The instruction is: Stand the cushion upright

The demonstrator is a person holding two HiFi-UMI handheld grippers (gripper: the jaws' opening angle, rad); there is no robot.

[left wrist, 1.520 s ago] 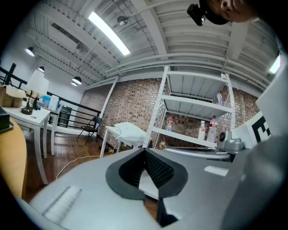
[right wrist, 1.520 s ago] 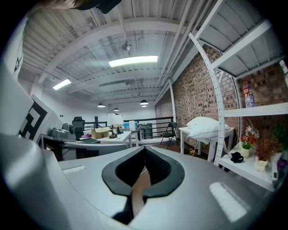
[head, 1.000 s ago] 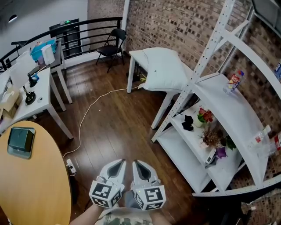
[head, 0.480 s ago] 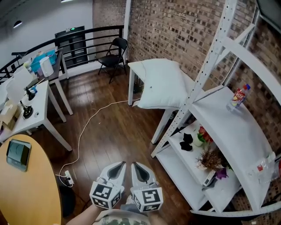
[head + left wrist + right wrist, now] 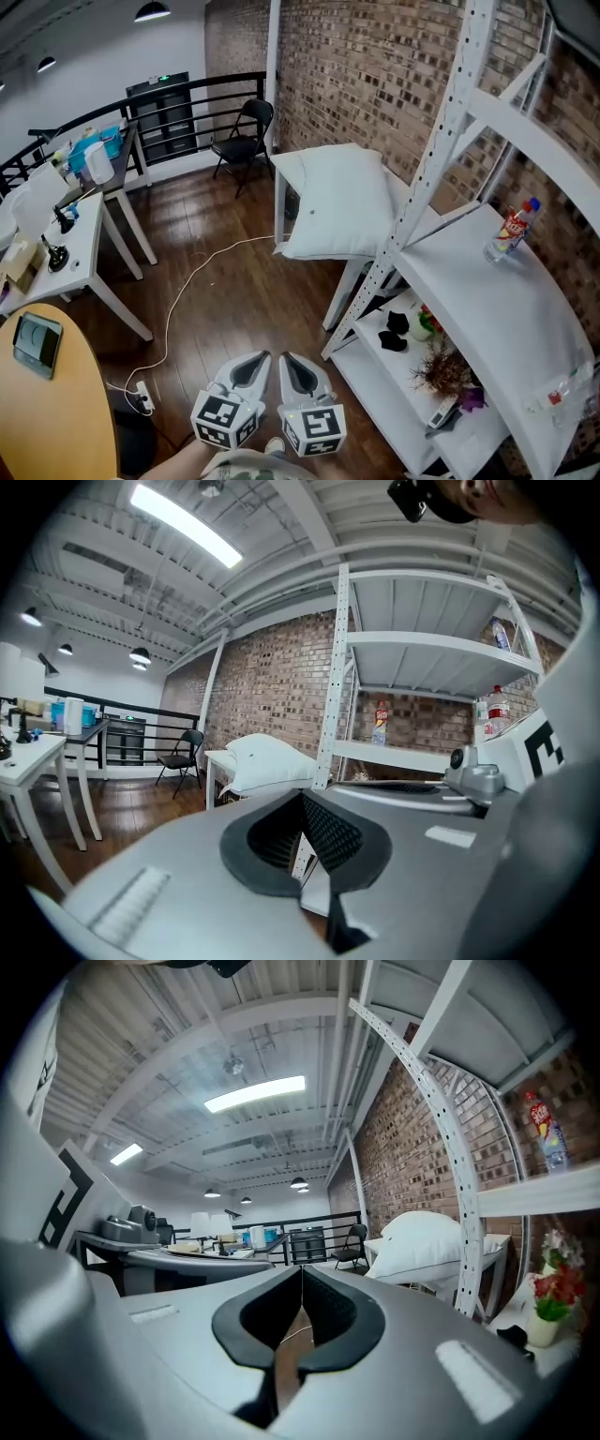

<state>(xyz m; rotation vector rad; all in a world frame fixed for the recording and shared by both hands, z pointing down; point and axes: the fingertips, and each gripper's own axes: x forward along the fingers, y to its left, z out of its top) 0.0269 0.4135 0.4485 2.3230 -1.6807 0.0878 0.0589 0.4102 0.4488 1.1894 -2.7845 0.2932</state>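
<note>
Cushion [image 5: 337, 202] first: it is white and plump, and it lies flat on a small white worktop [image 5: 289, 161] that stands against the brick wall [image 5: 375, 75]. Its near edge hangs over the worktop's front. Nothing touches it, and it is not yet upright.

Both grippers are at the bottom of the head view, side by side and well apart from the cushion, pointing toward it across the wooden floor [image 5: 244, 291]. The left gripper [image 5: 255, 364] is clenched, with its jaws pressed together and nothing between them. In the left gripper view the dark pads meet at the left gripper's [image 5: 302, 803] centre line, and the cushion [image 5: 267, 761] shows beyond them. The right gripper [image 5: 292, 366] is likewise clenched and empty. The right gripper view shows the right gripper's [image 5: 302, 1274] jaws meeting, with the cushion [image 5: 422, 1241] off to the right.

A white shelf rack [image 5: 487, 281] rises just right of the worktop, and one of its uprights crosses in front of the cushion's right edge. A bottle [image 5: 511, 230] stands on one shelf. A black folding chair [image 5: 246, 131] stands by the wall behind the worktop. A white cable [image 5: 183, 281] trails over the floor.
</note>
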